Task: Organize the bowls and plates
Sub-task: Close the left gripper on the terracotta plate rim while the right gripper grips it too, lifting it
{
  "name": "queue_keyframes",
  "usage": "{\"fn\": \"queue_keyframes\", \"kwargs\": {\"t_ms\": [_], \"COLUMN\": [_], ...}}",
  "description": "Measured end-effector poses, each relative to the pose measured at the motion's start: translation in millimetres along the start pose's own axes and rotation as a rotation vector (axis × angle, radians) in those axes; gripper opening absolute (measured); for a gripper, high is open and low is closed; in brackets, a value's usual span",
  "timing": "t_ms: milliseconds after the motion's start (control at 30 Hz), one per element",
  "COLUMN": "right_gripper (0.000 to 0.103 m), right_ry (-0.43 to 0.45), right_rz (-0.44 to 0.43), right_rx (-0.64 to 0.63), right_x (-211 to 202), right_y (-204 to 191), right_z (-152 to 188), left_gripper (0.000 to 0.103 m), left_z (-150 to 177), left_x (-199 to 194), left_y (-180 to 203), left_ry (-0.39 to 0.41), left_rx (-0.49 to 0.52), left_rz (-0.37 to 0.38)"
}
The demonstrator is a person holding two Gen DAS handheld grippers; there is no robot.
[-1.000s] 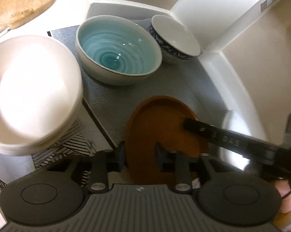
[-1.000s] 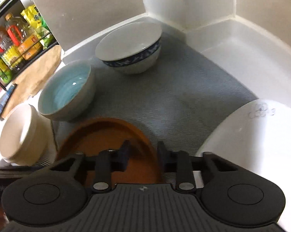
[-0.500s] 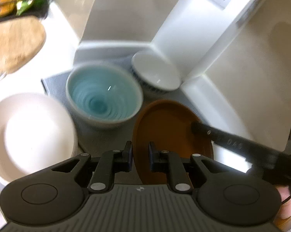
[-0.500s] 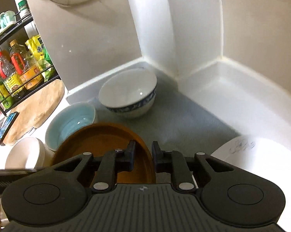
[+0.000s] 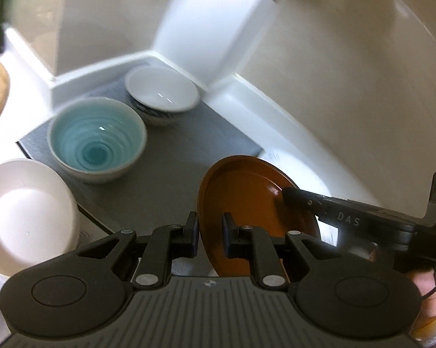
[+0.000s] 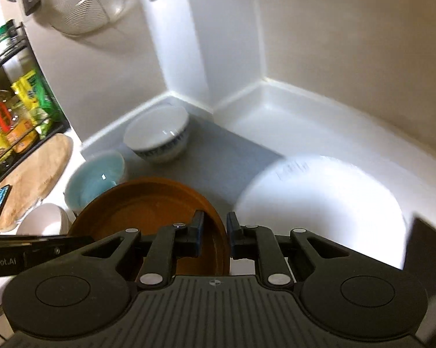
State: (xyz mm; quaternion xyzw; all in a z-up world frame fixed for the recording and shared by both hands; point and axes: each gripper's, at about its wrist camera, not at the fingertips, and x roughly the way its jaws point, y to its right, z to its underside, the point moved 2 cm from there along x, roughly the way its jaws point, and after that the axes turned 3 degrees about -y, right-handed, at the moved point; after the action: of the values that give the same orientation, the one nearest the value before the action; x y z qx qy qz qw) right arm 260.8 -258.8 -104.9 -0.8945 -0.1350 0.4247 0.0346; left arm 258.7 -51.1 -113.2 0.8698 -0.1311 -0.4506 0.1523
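Both hand-held grippers have raised the brown plate.

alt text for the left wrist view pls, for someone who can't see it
Both grippers hold a round brown plate lifted above a grey mat: the left gripper pinches its near rim, the right gripper its far side. On the mat sit a ribbed light-blue bowl and a white bowl with blue pattern, with a white bowl at left.

White worktop in a corner, beige walls, white pillar, grey mat, wire strainer hanging, black rack of bottles, wooden board
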Motion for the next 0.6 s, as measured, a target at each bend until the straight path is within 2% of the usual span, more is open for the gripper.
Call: {"fn": "queue_keyframes", "kwargs": {"t_ms": [267,600], "right_gripper": [0.018,0.017], "right_ry": [-0.035,-0.055], "right_rz": [0.094,0.171], "right_rx": [0.155,0.335], "right_x": [-32,-51], "right_y": [1,11], "right_z": [65,125], "left_gripper": [0.017,0.019], "left_z": [28,59], "left_x": [19,40], "left_y": [11,35], "left_ry": [-0.156,-0.256], "left_rx": [0.185,0.377], "left_rz": [0.032,0.05]}}
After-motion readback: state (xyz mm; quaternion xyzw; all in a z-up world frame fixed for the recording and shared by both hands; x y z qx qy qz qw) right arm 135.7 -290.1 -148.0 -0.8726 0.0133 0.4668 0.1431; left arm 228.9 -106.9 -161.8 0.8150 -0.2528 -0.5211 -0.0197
